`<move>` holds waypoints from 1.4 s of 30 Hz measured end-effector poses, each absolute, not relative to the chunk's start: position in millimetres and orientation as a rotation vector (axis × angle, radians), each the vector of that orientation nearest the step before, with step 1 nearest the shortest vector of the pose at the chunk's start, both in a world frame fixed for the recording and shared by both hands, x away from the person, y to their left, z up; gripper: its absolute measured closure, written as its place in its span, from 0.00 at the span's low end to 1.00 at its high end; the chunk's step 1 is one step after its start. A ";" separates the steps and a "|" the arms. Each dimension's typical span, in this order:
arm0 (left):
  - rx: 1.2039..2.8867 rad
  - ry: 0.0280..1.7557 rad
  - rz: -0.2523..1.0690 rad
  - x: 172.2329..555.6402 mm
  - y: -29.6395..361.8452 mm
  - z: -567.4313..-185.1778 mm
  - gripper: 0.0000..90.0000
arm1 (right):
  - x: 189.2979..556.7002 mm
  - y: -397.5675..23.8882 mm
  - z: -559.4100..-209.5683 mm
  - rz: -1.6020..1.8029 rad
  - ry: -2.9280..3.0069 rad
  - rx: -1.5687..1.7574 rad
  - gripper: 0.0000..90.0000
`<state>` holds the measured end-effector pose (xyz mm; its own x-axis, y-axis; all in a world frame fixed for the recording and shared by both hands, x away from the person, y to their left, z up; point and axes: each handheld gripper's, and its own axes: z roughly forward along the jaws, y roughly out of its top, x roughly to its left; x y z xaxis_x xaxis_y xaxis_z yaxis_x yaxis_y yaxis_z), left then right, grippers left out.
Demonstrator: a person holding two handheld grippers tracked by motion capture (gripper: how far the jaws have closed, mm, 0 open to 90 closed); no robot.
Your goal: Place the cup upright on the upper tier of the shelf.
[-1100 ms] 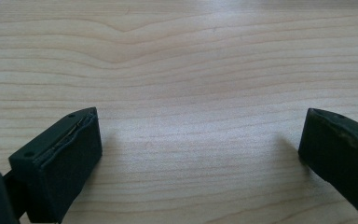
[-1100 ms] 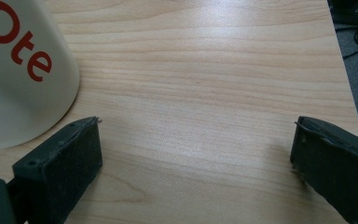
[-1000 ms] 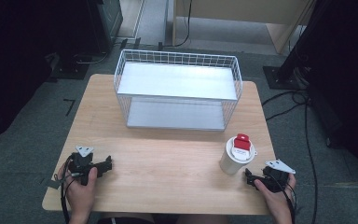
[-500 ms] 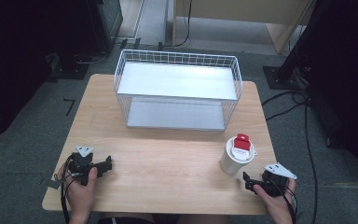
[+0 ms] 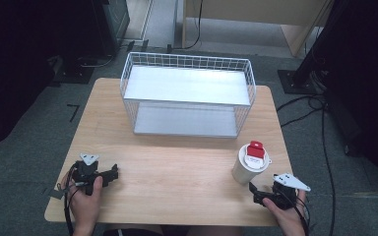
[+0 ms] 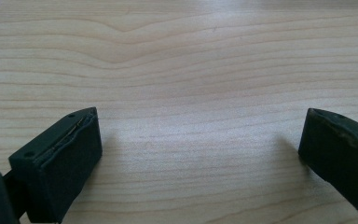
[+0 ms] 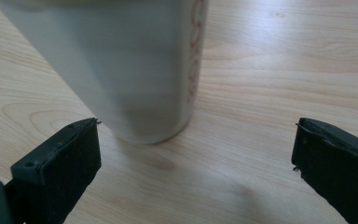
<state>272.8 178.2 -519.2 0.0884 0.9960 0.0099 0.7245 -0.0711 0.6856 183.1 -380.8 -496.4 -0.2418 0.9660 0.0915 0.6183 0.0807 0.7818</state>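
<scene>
Cup (image 5: pixel 250 163) upright near right claw (image 5: pixel 259 192), jaws wide; left claw (image 5: pixel 109 173) also wide, resting on surface (image 5: pixel 177 167). Best centred before closing.

Right gripper (image 7: pixel 193 154) hangs low over the table (image 7: pixel 279 70), jaws spread wide with nothing between them, and the pale cup (image 7: pixel 121 65) with red lettering stands upright just beyond, nearer the jaw at the view's left, its base resting flat on the wood.
</scene>
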 end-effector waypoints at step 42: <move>1.852 1.688 0.681 272.8 178.2 -519.2 0.00 | 212.4 -332.1 -495.7 1.156 1.687 1.537 0.10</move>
<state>272.8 178.2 -519.2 0.0886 0.9960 0.0100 0.7243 -0.0713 0.6858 212.4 -332.1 -495.7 -0.1727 0.9756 0.1353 0.4782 -0.0370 0.8775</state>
